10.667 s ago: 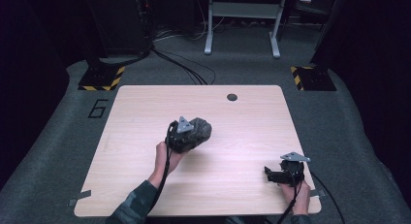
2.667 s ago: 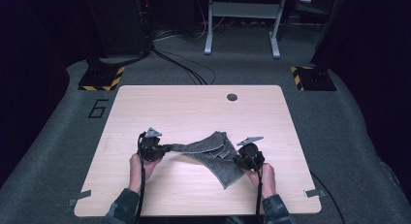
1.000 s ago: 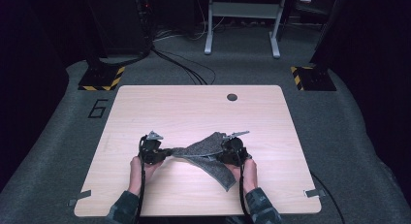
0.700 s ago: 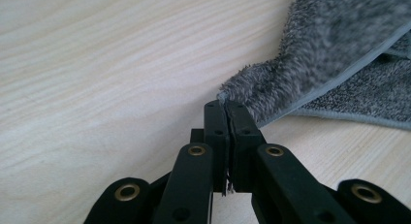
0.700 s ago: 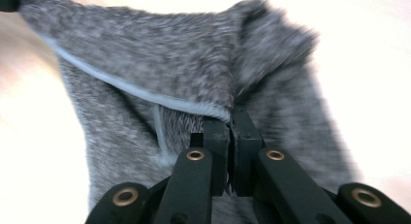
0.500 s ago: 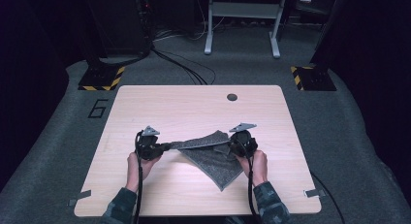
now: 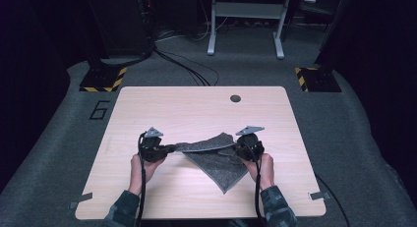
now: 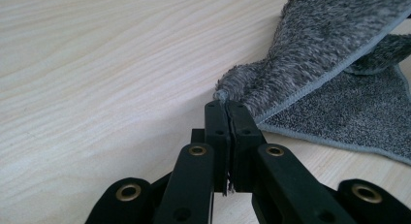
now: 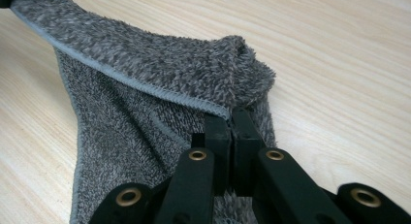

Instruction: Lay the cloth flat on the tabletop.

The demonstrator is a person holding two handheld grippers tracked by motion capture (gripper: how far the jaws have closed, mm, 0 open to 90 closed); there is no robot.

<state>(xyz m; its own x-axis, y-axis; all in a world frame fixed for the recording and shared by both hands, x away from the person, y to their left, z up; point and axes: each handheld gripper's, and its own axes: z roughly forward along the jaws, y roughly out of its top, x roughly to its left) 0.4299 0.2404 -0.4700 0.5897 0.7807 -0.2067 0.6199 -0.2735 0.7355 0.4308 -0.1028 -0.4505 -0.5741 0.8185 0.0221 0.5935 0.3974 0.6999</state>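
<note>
The pale wooden rectangular table is bare along its left side, from the left edge in to the person's left hand, so there is free surface there. The left black two-jaw gripper sits just right of that hand, toward the near half of the table. In the left gripper view its jaws are pressed together on a bunched corner of the grey fluffy cloth with a stitched hem.

From that pinched corner the cloth runs rightward as a raised, taut band across the middle of the table. Below the band, a flat layer lies on the wood and narrows to a point toward the near edge, stopping well short of it.

The right black two-jaw gripper holds the band's other end, its jaws closed on a puckered fold of cloth in the right gripper view. The right hand is behind it.

Right of that hand, bare wood extends to the right edge. The far half of the table is open too, apart from a small dark round hole near the far edge.
</note>
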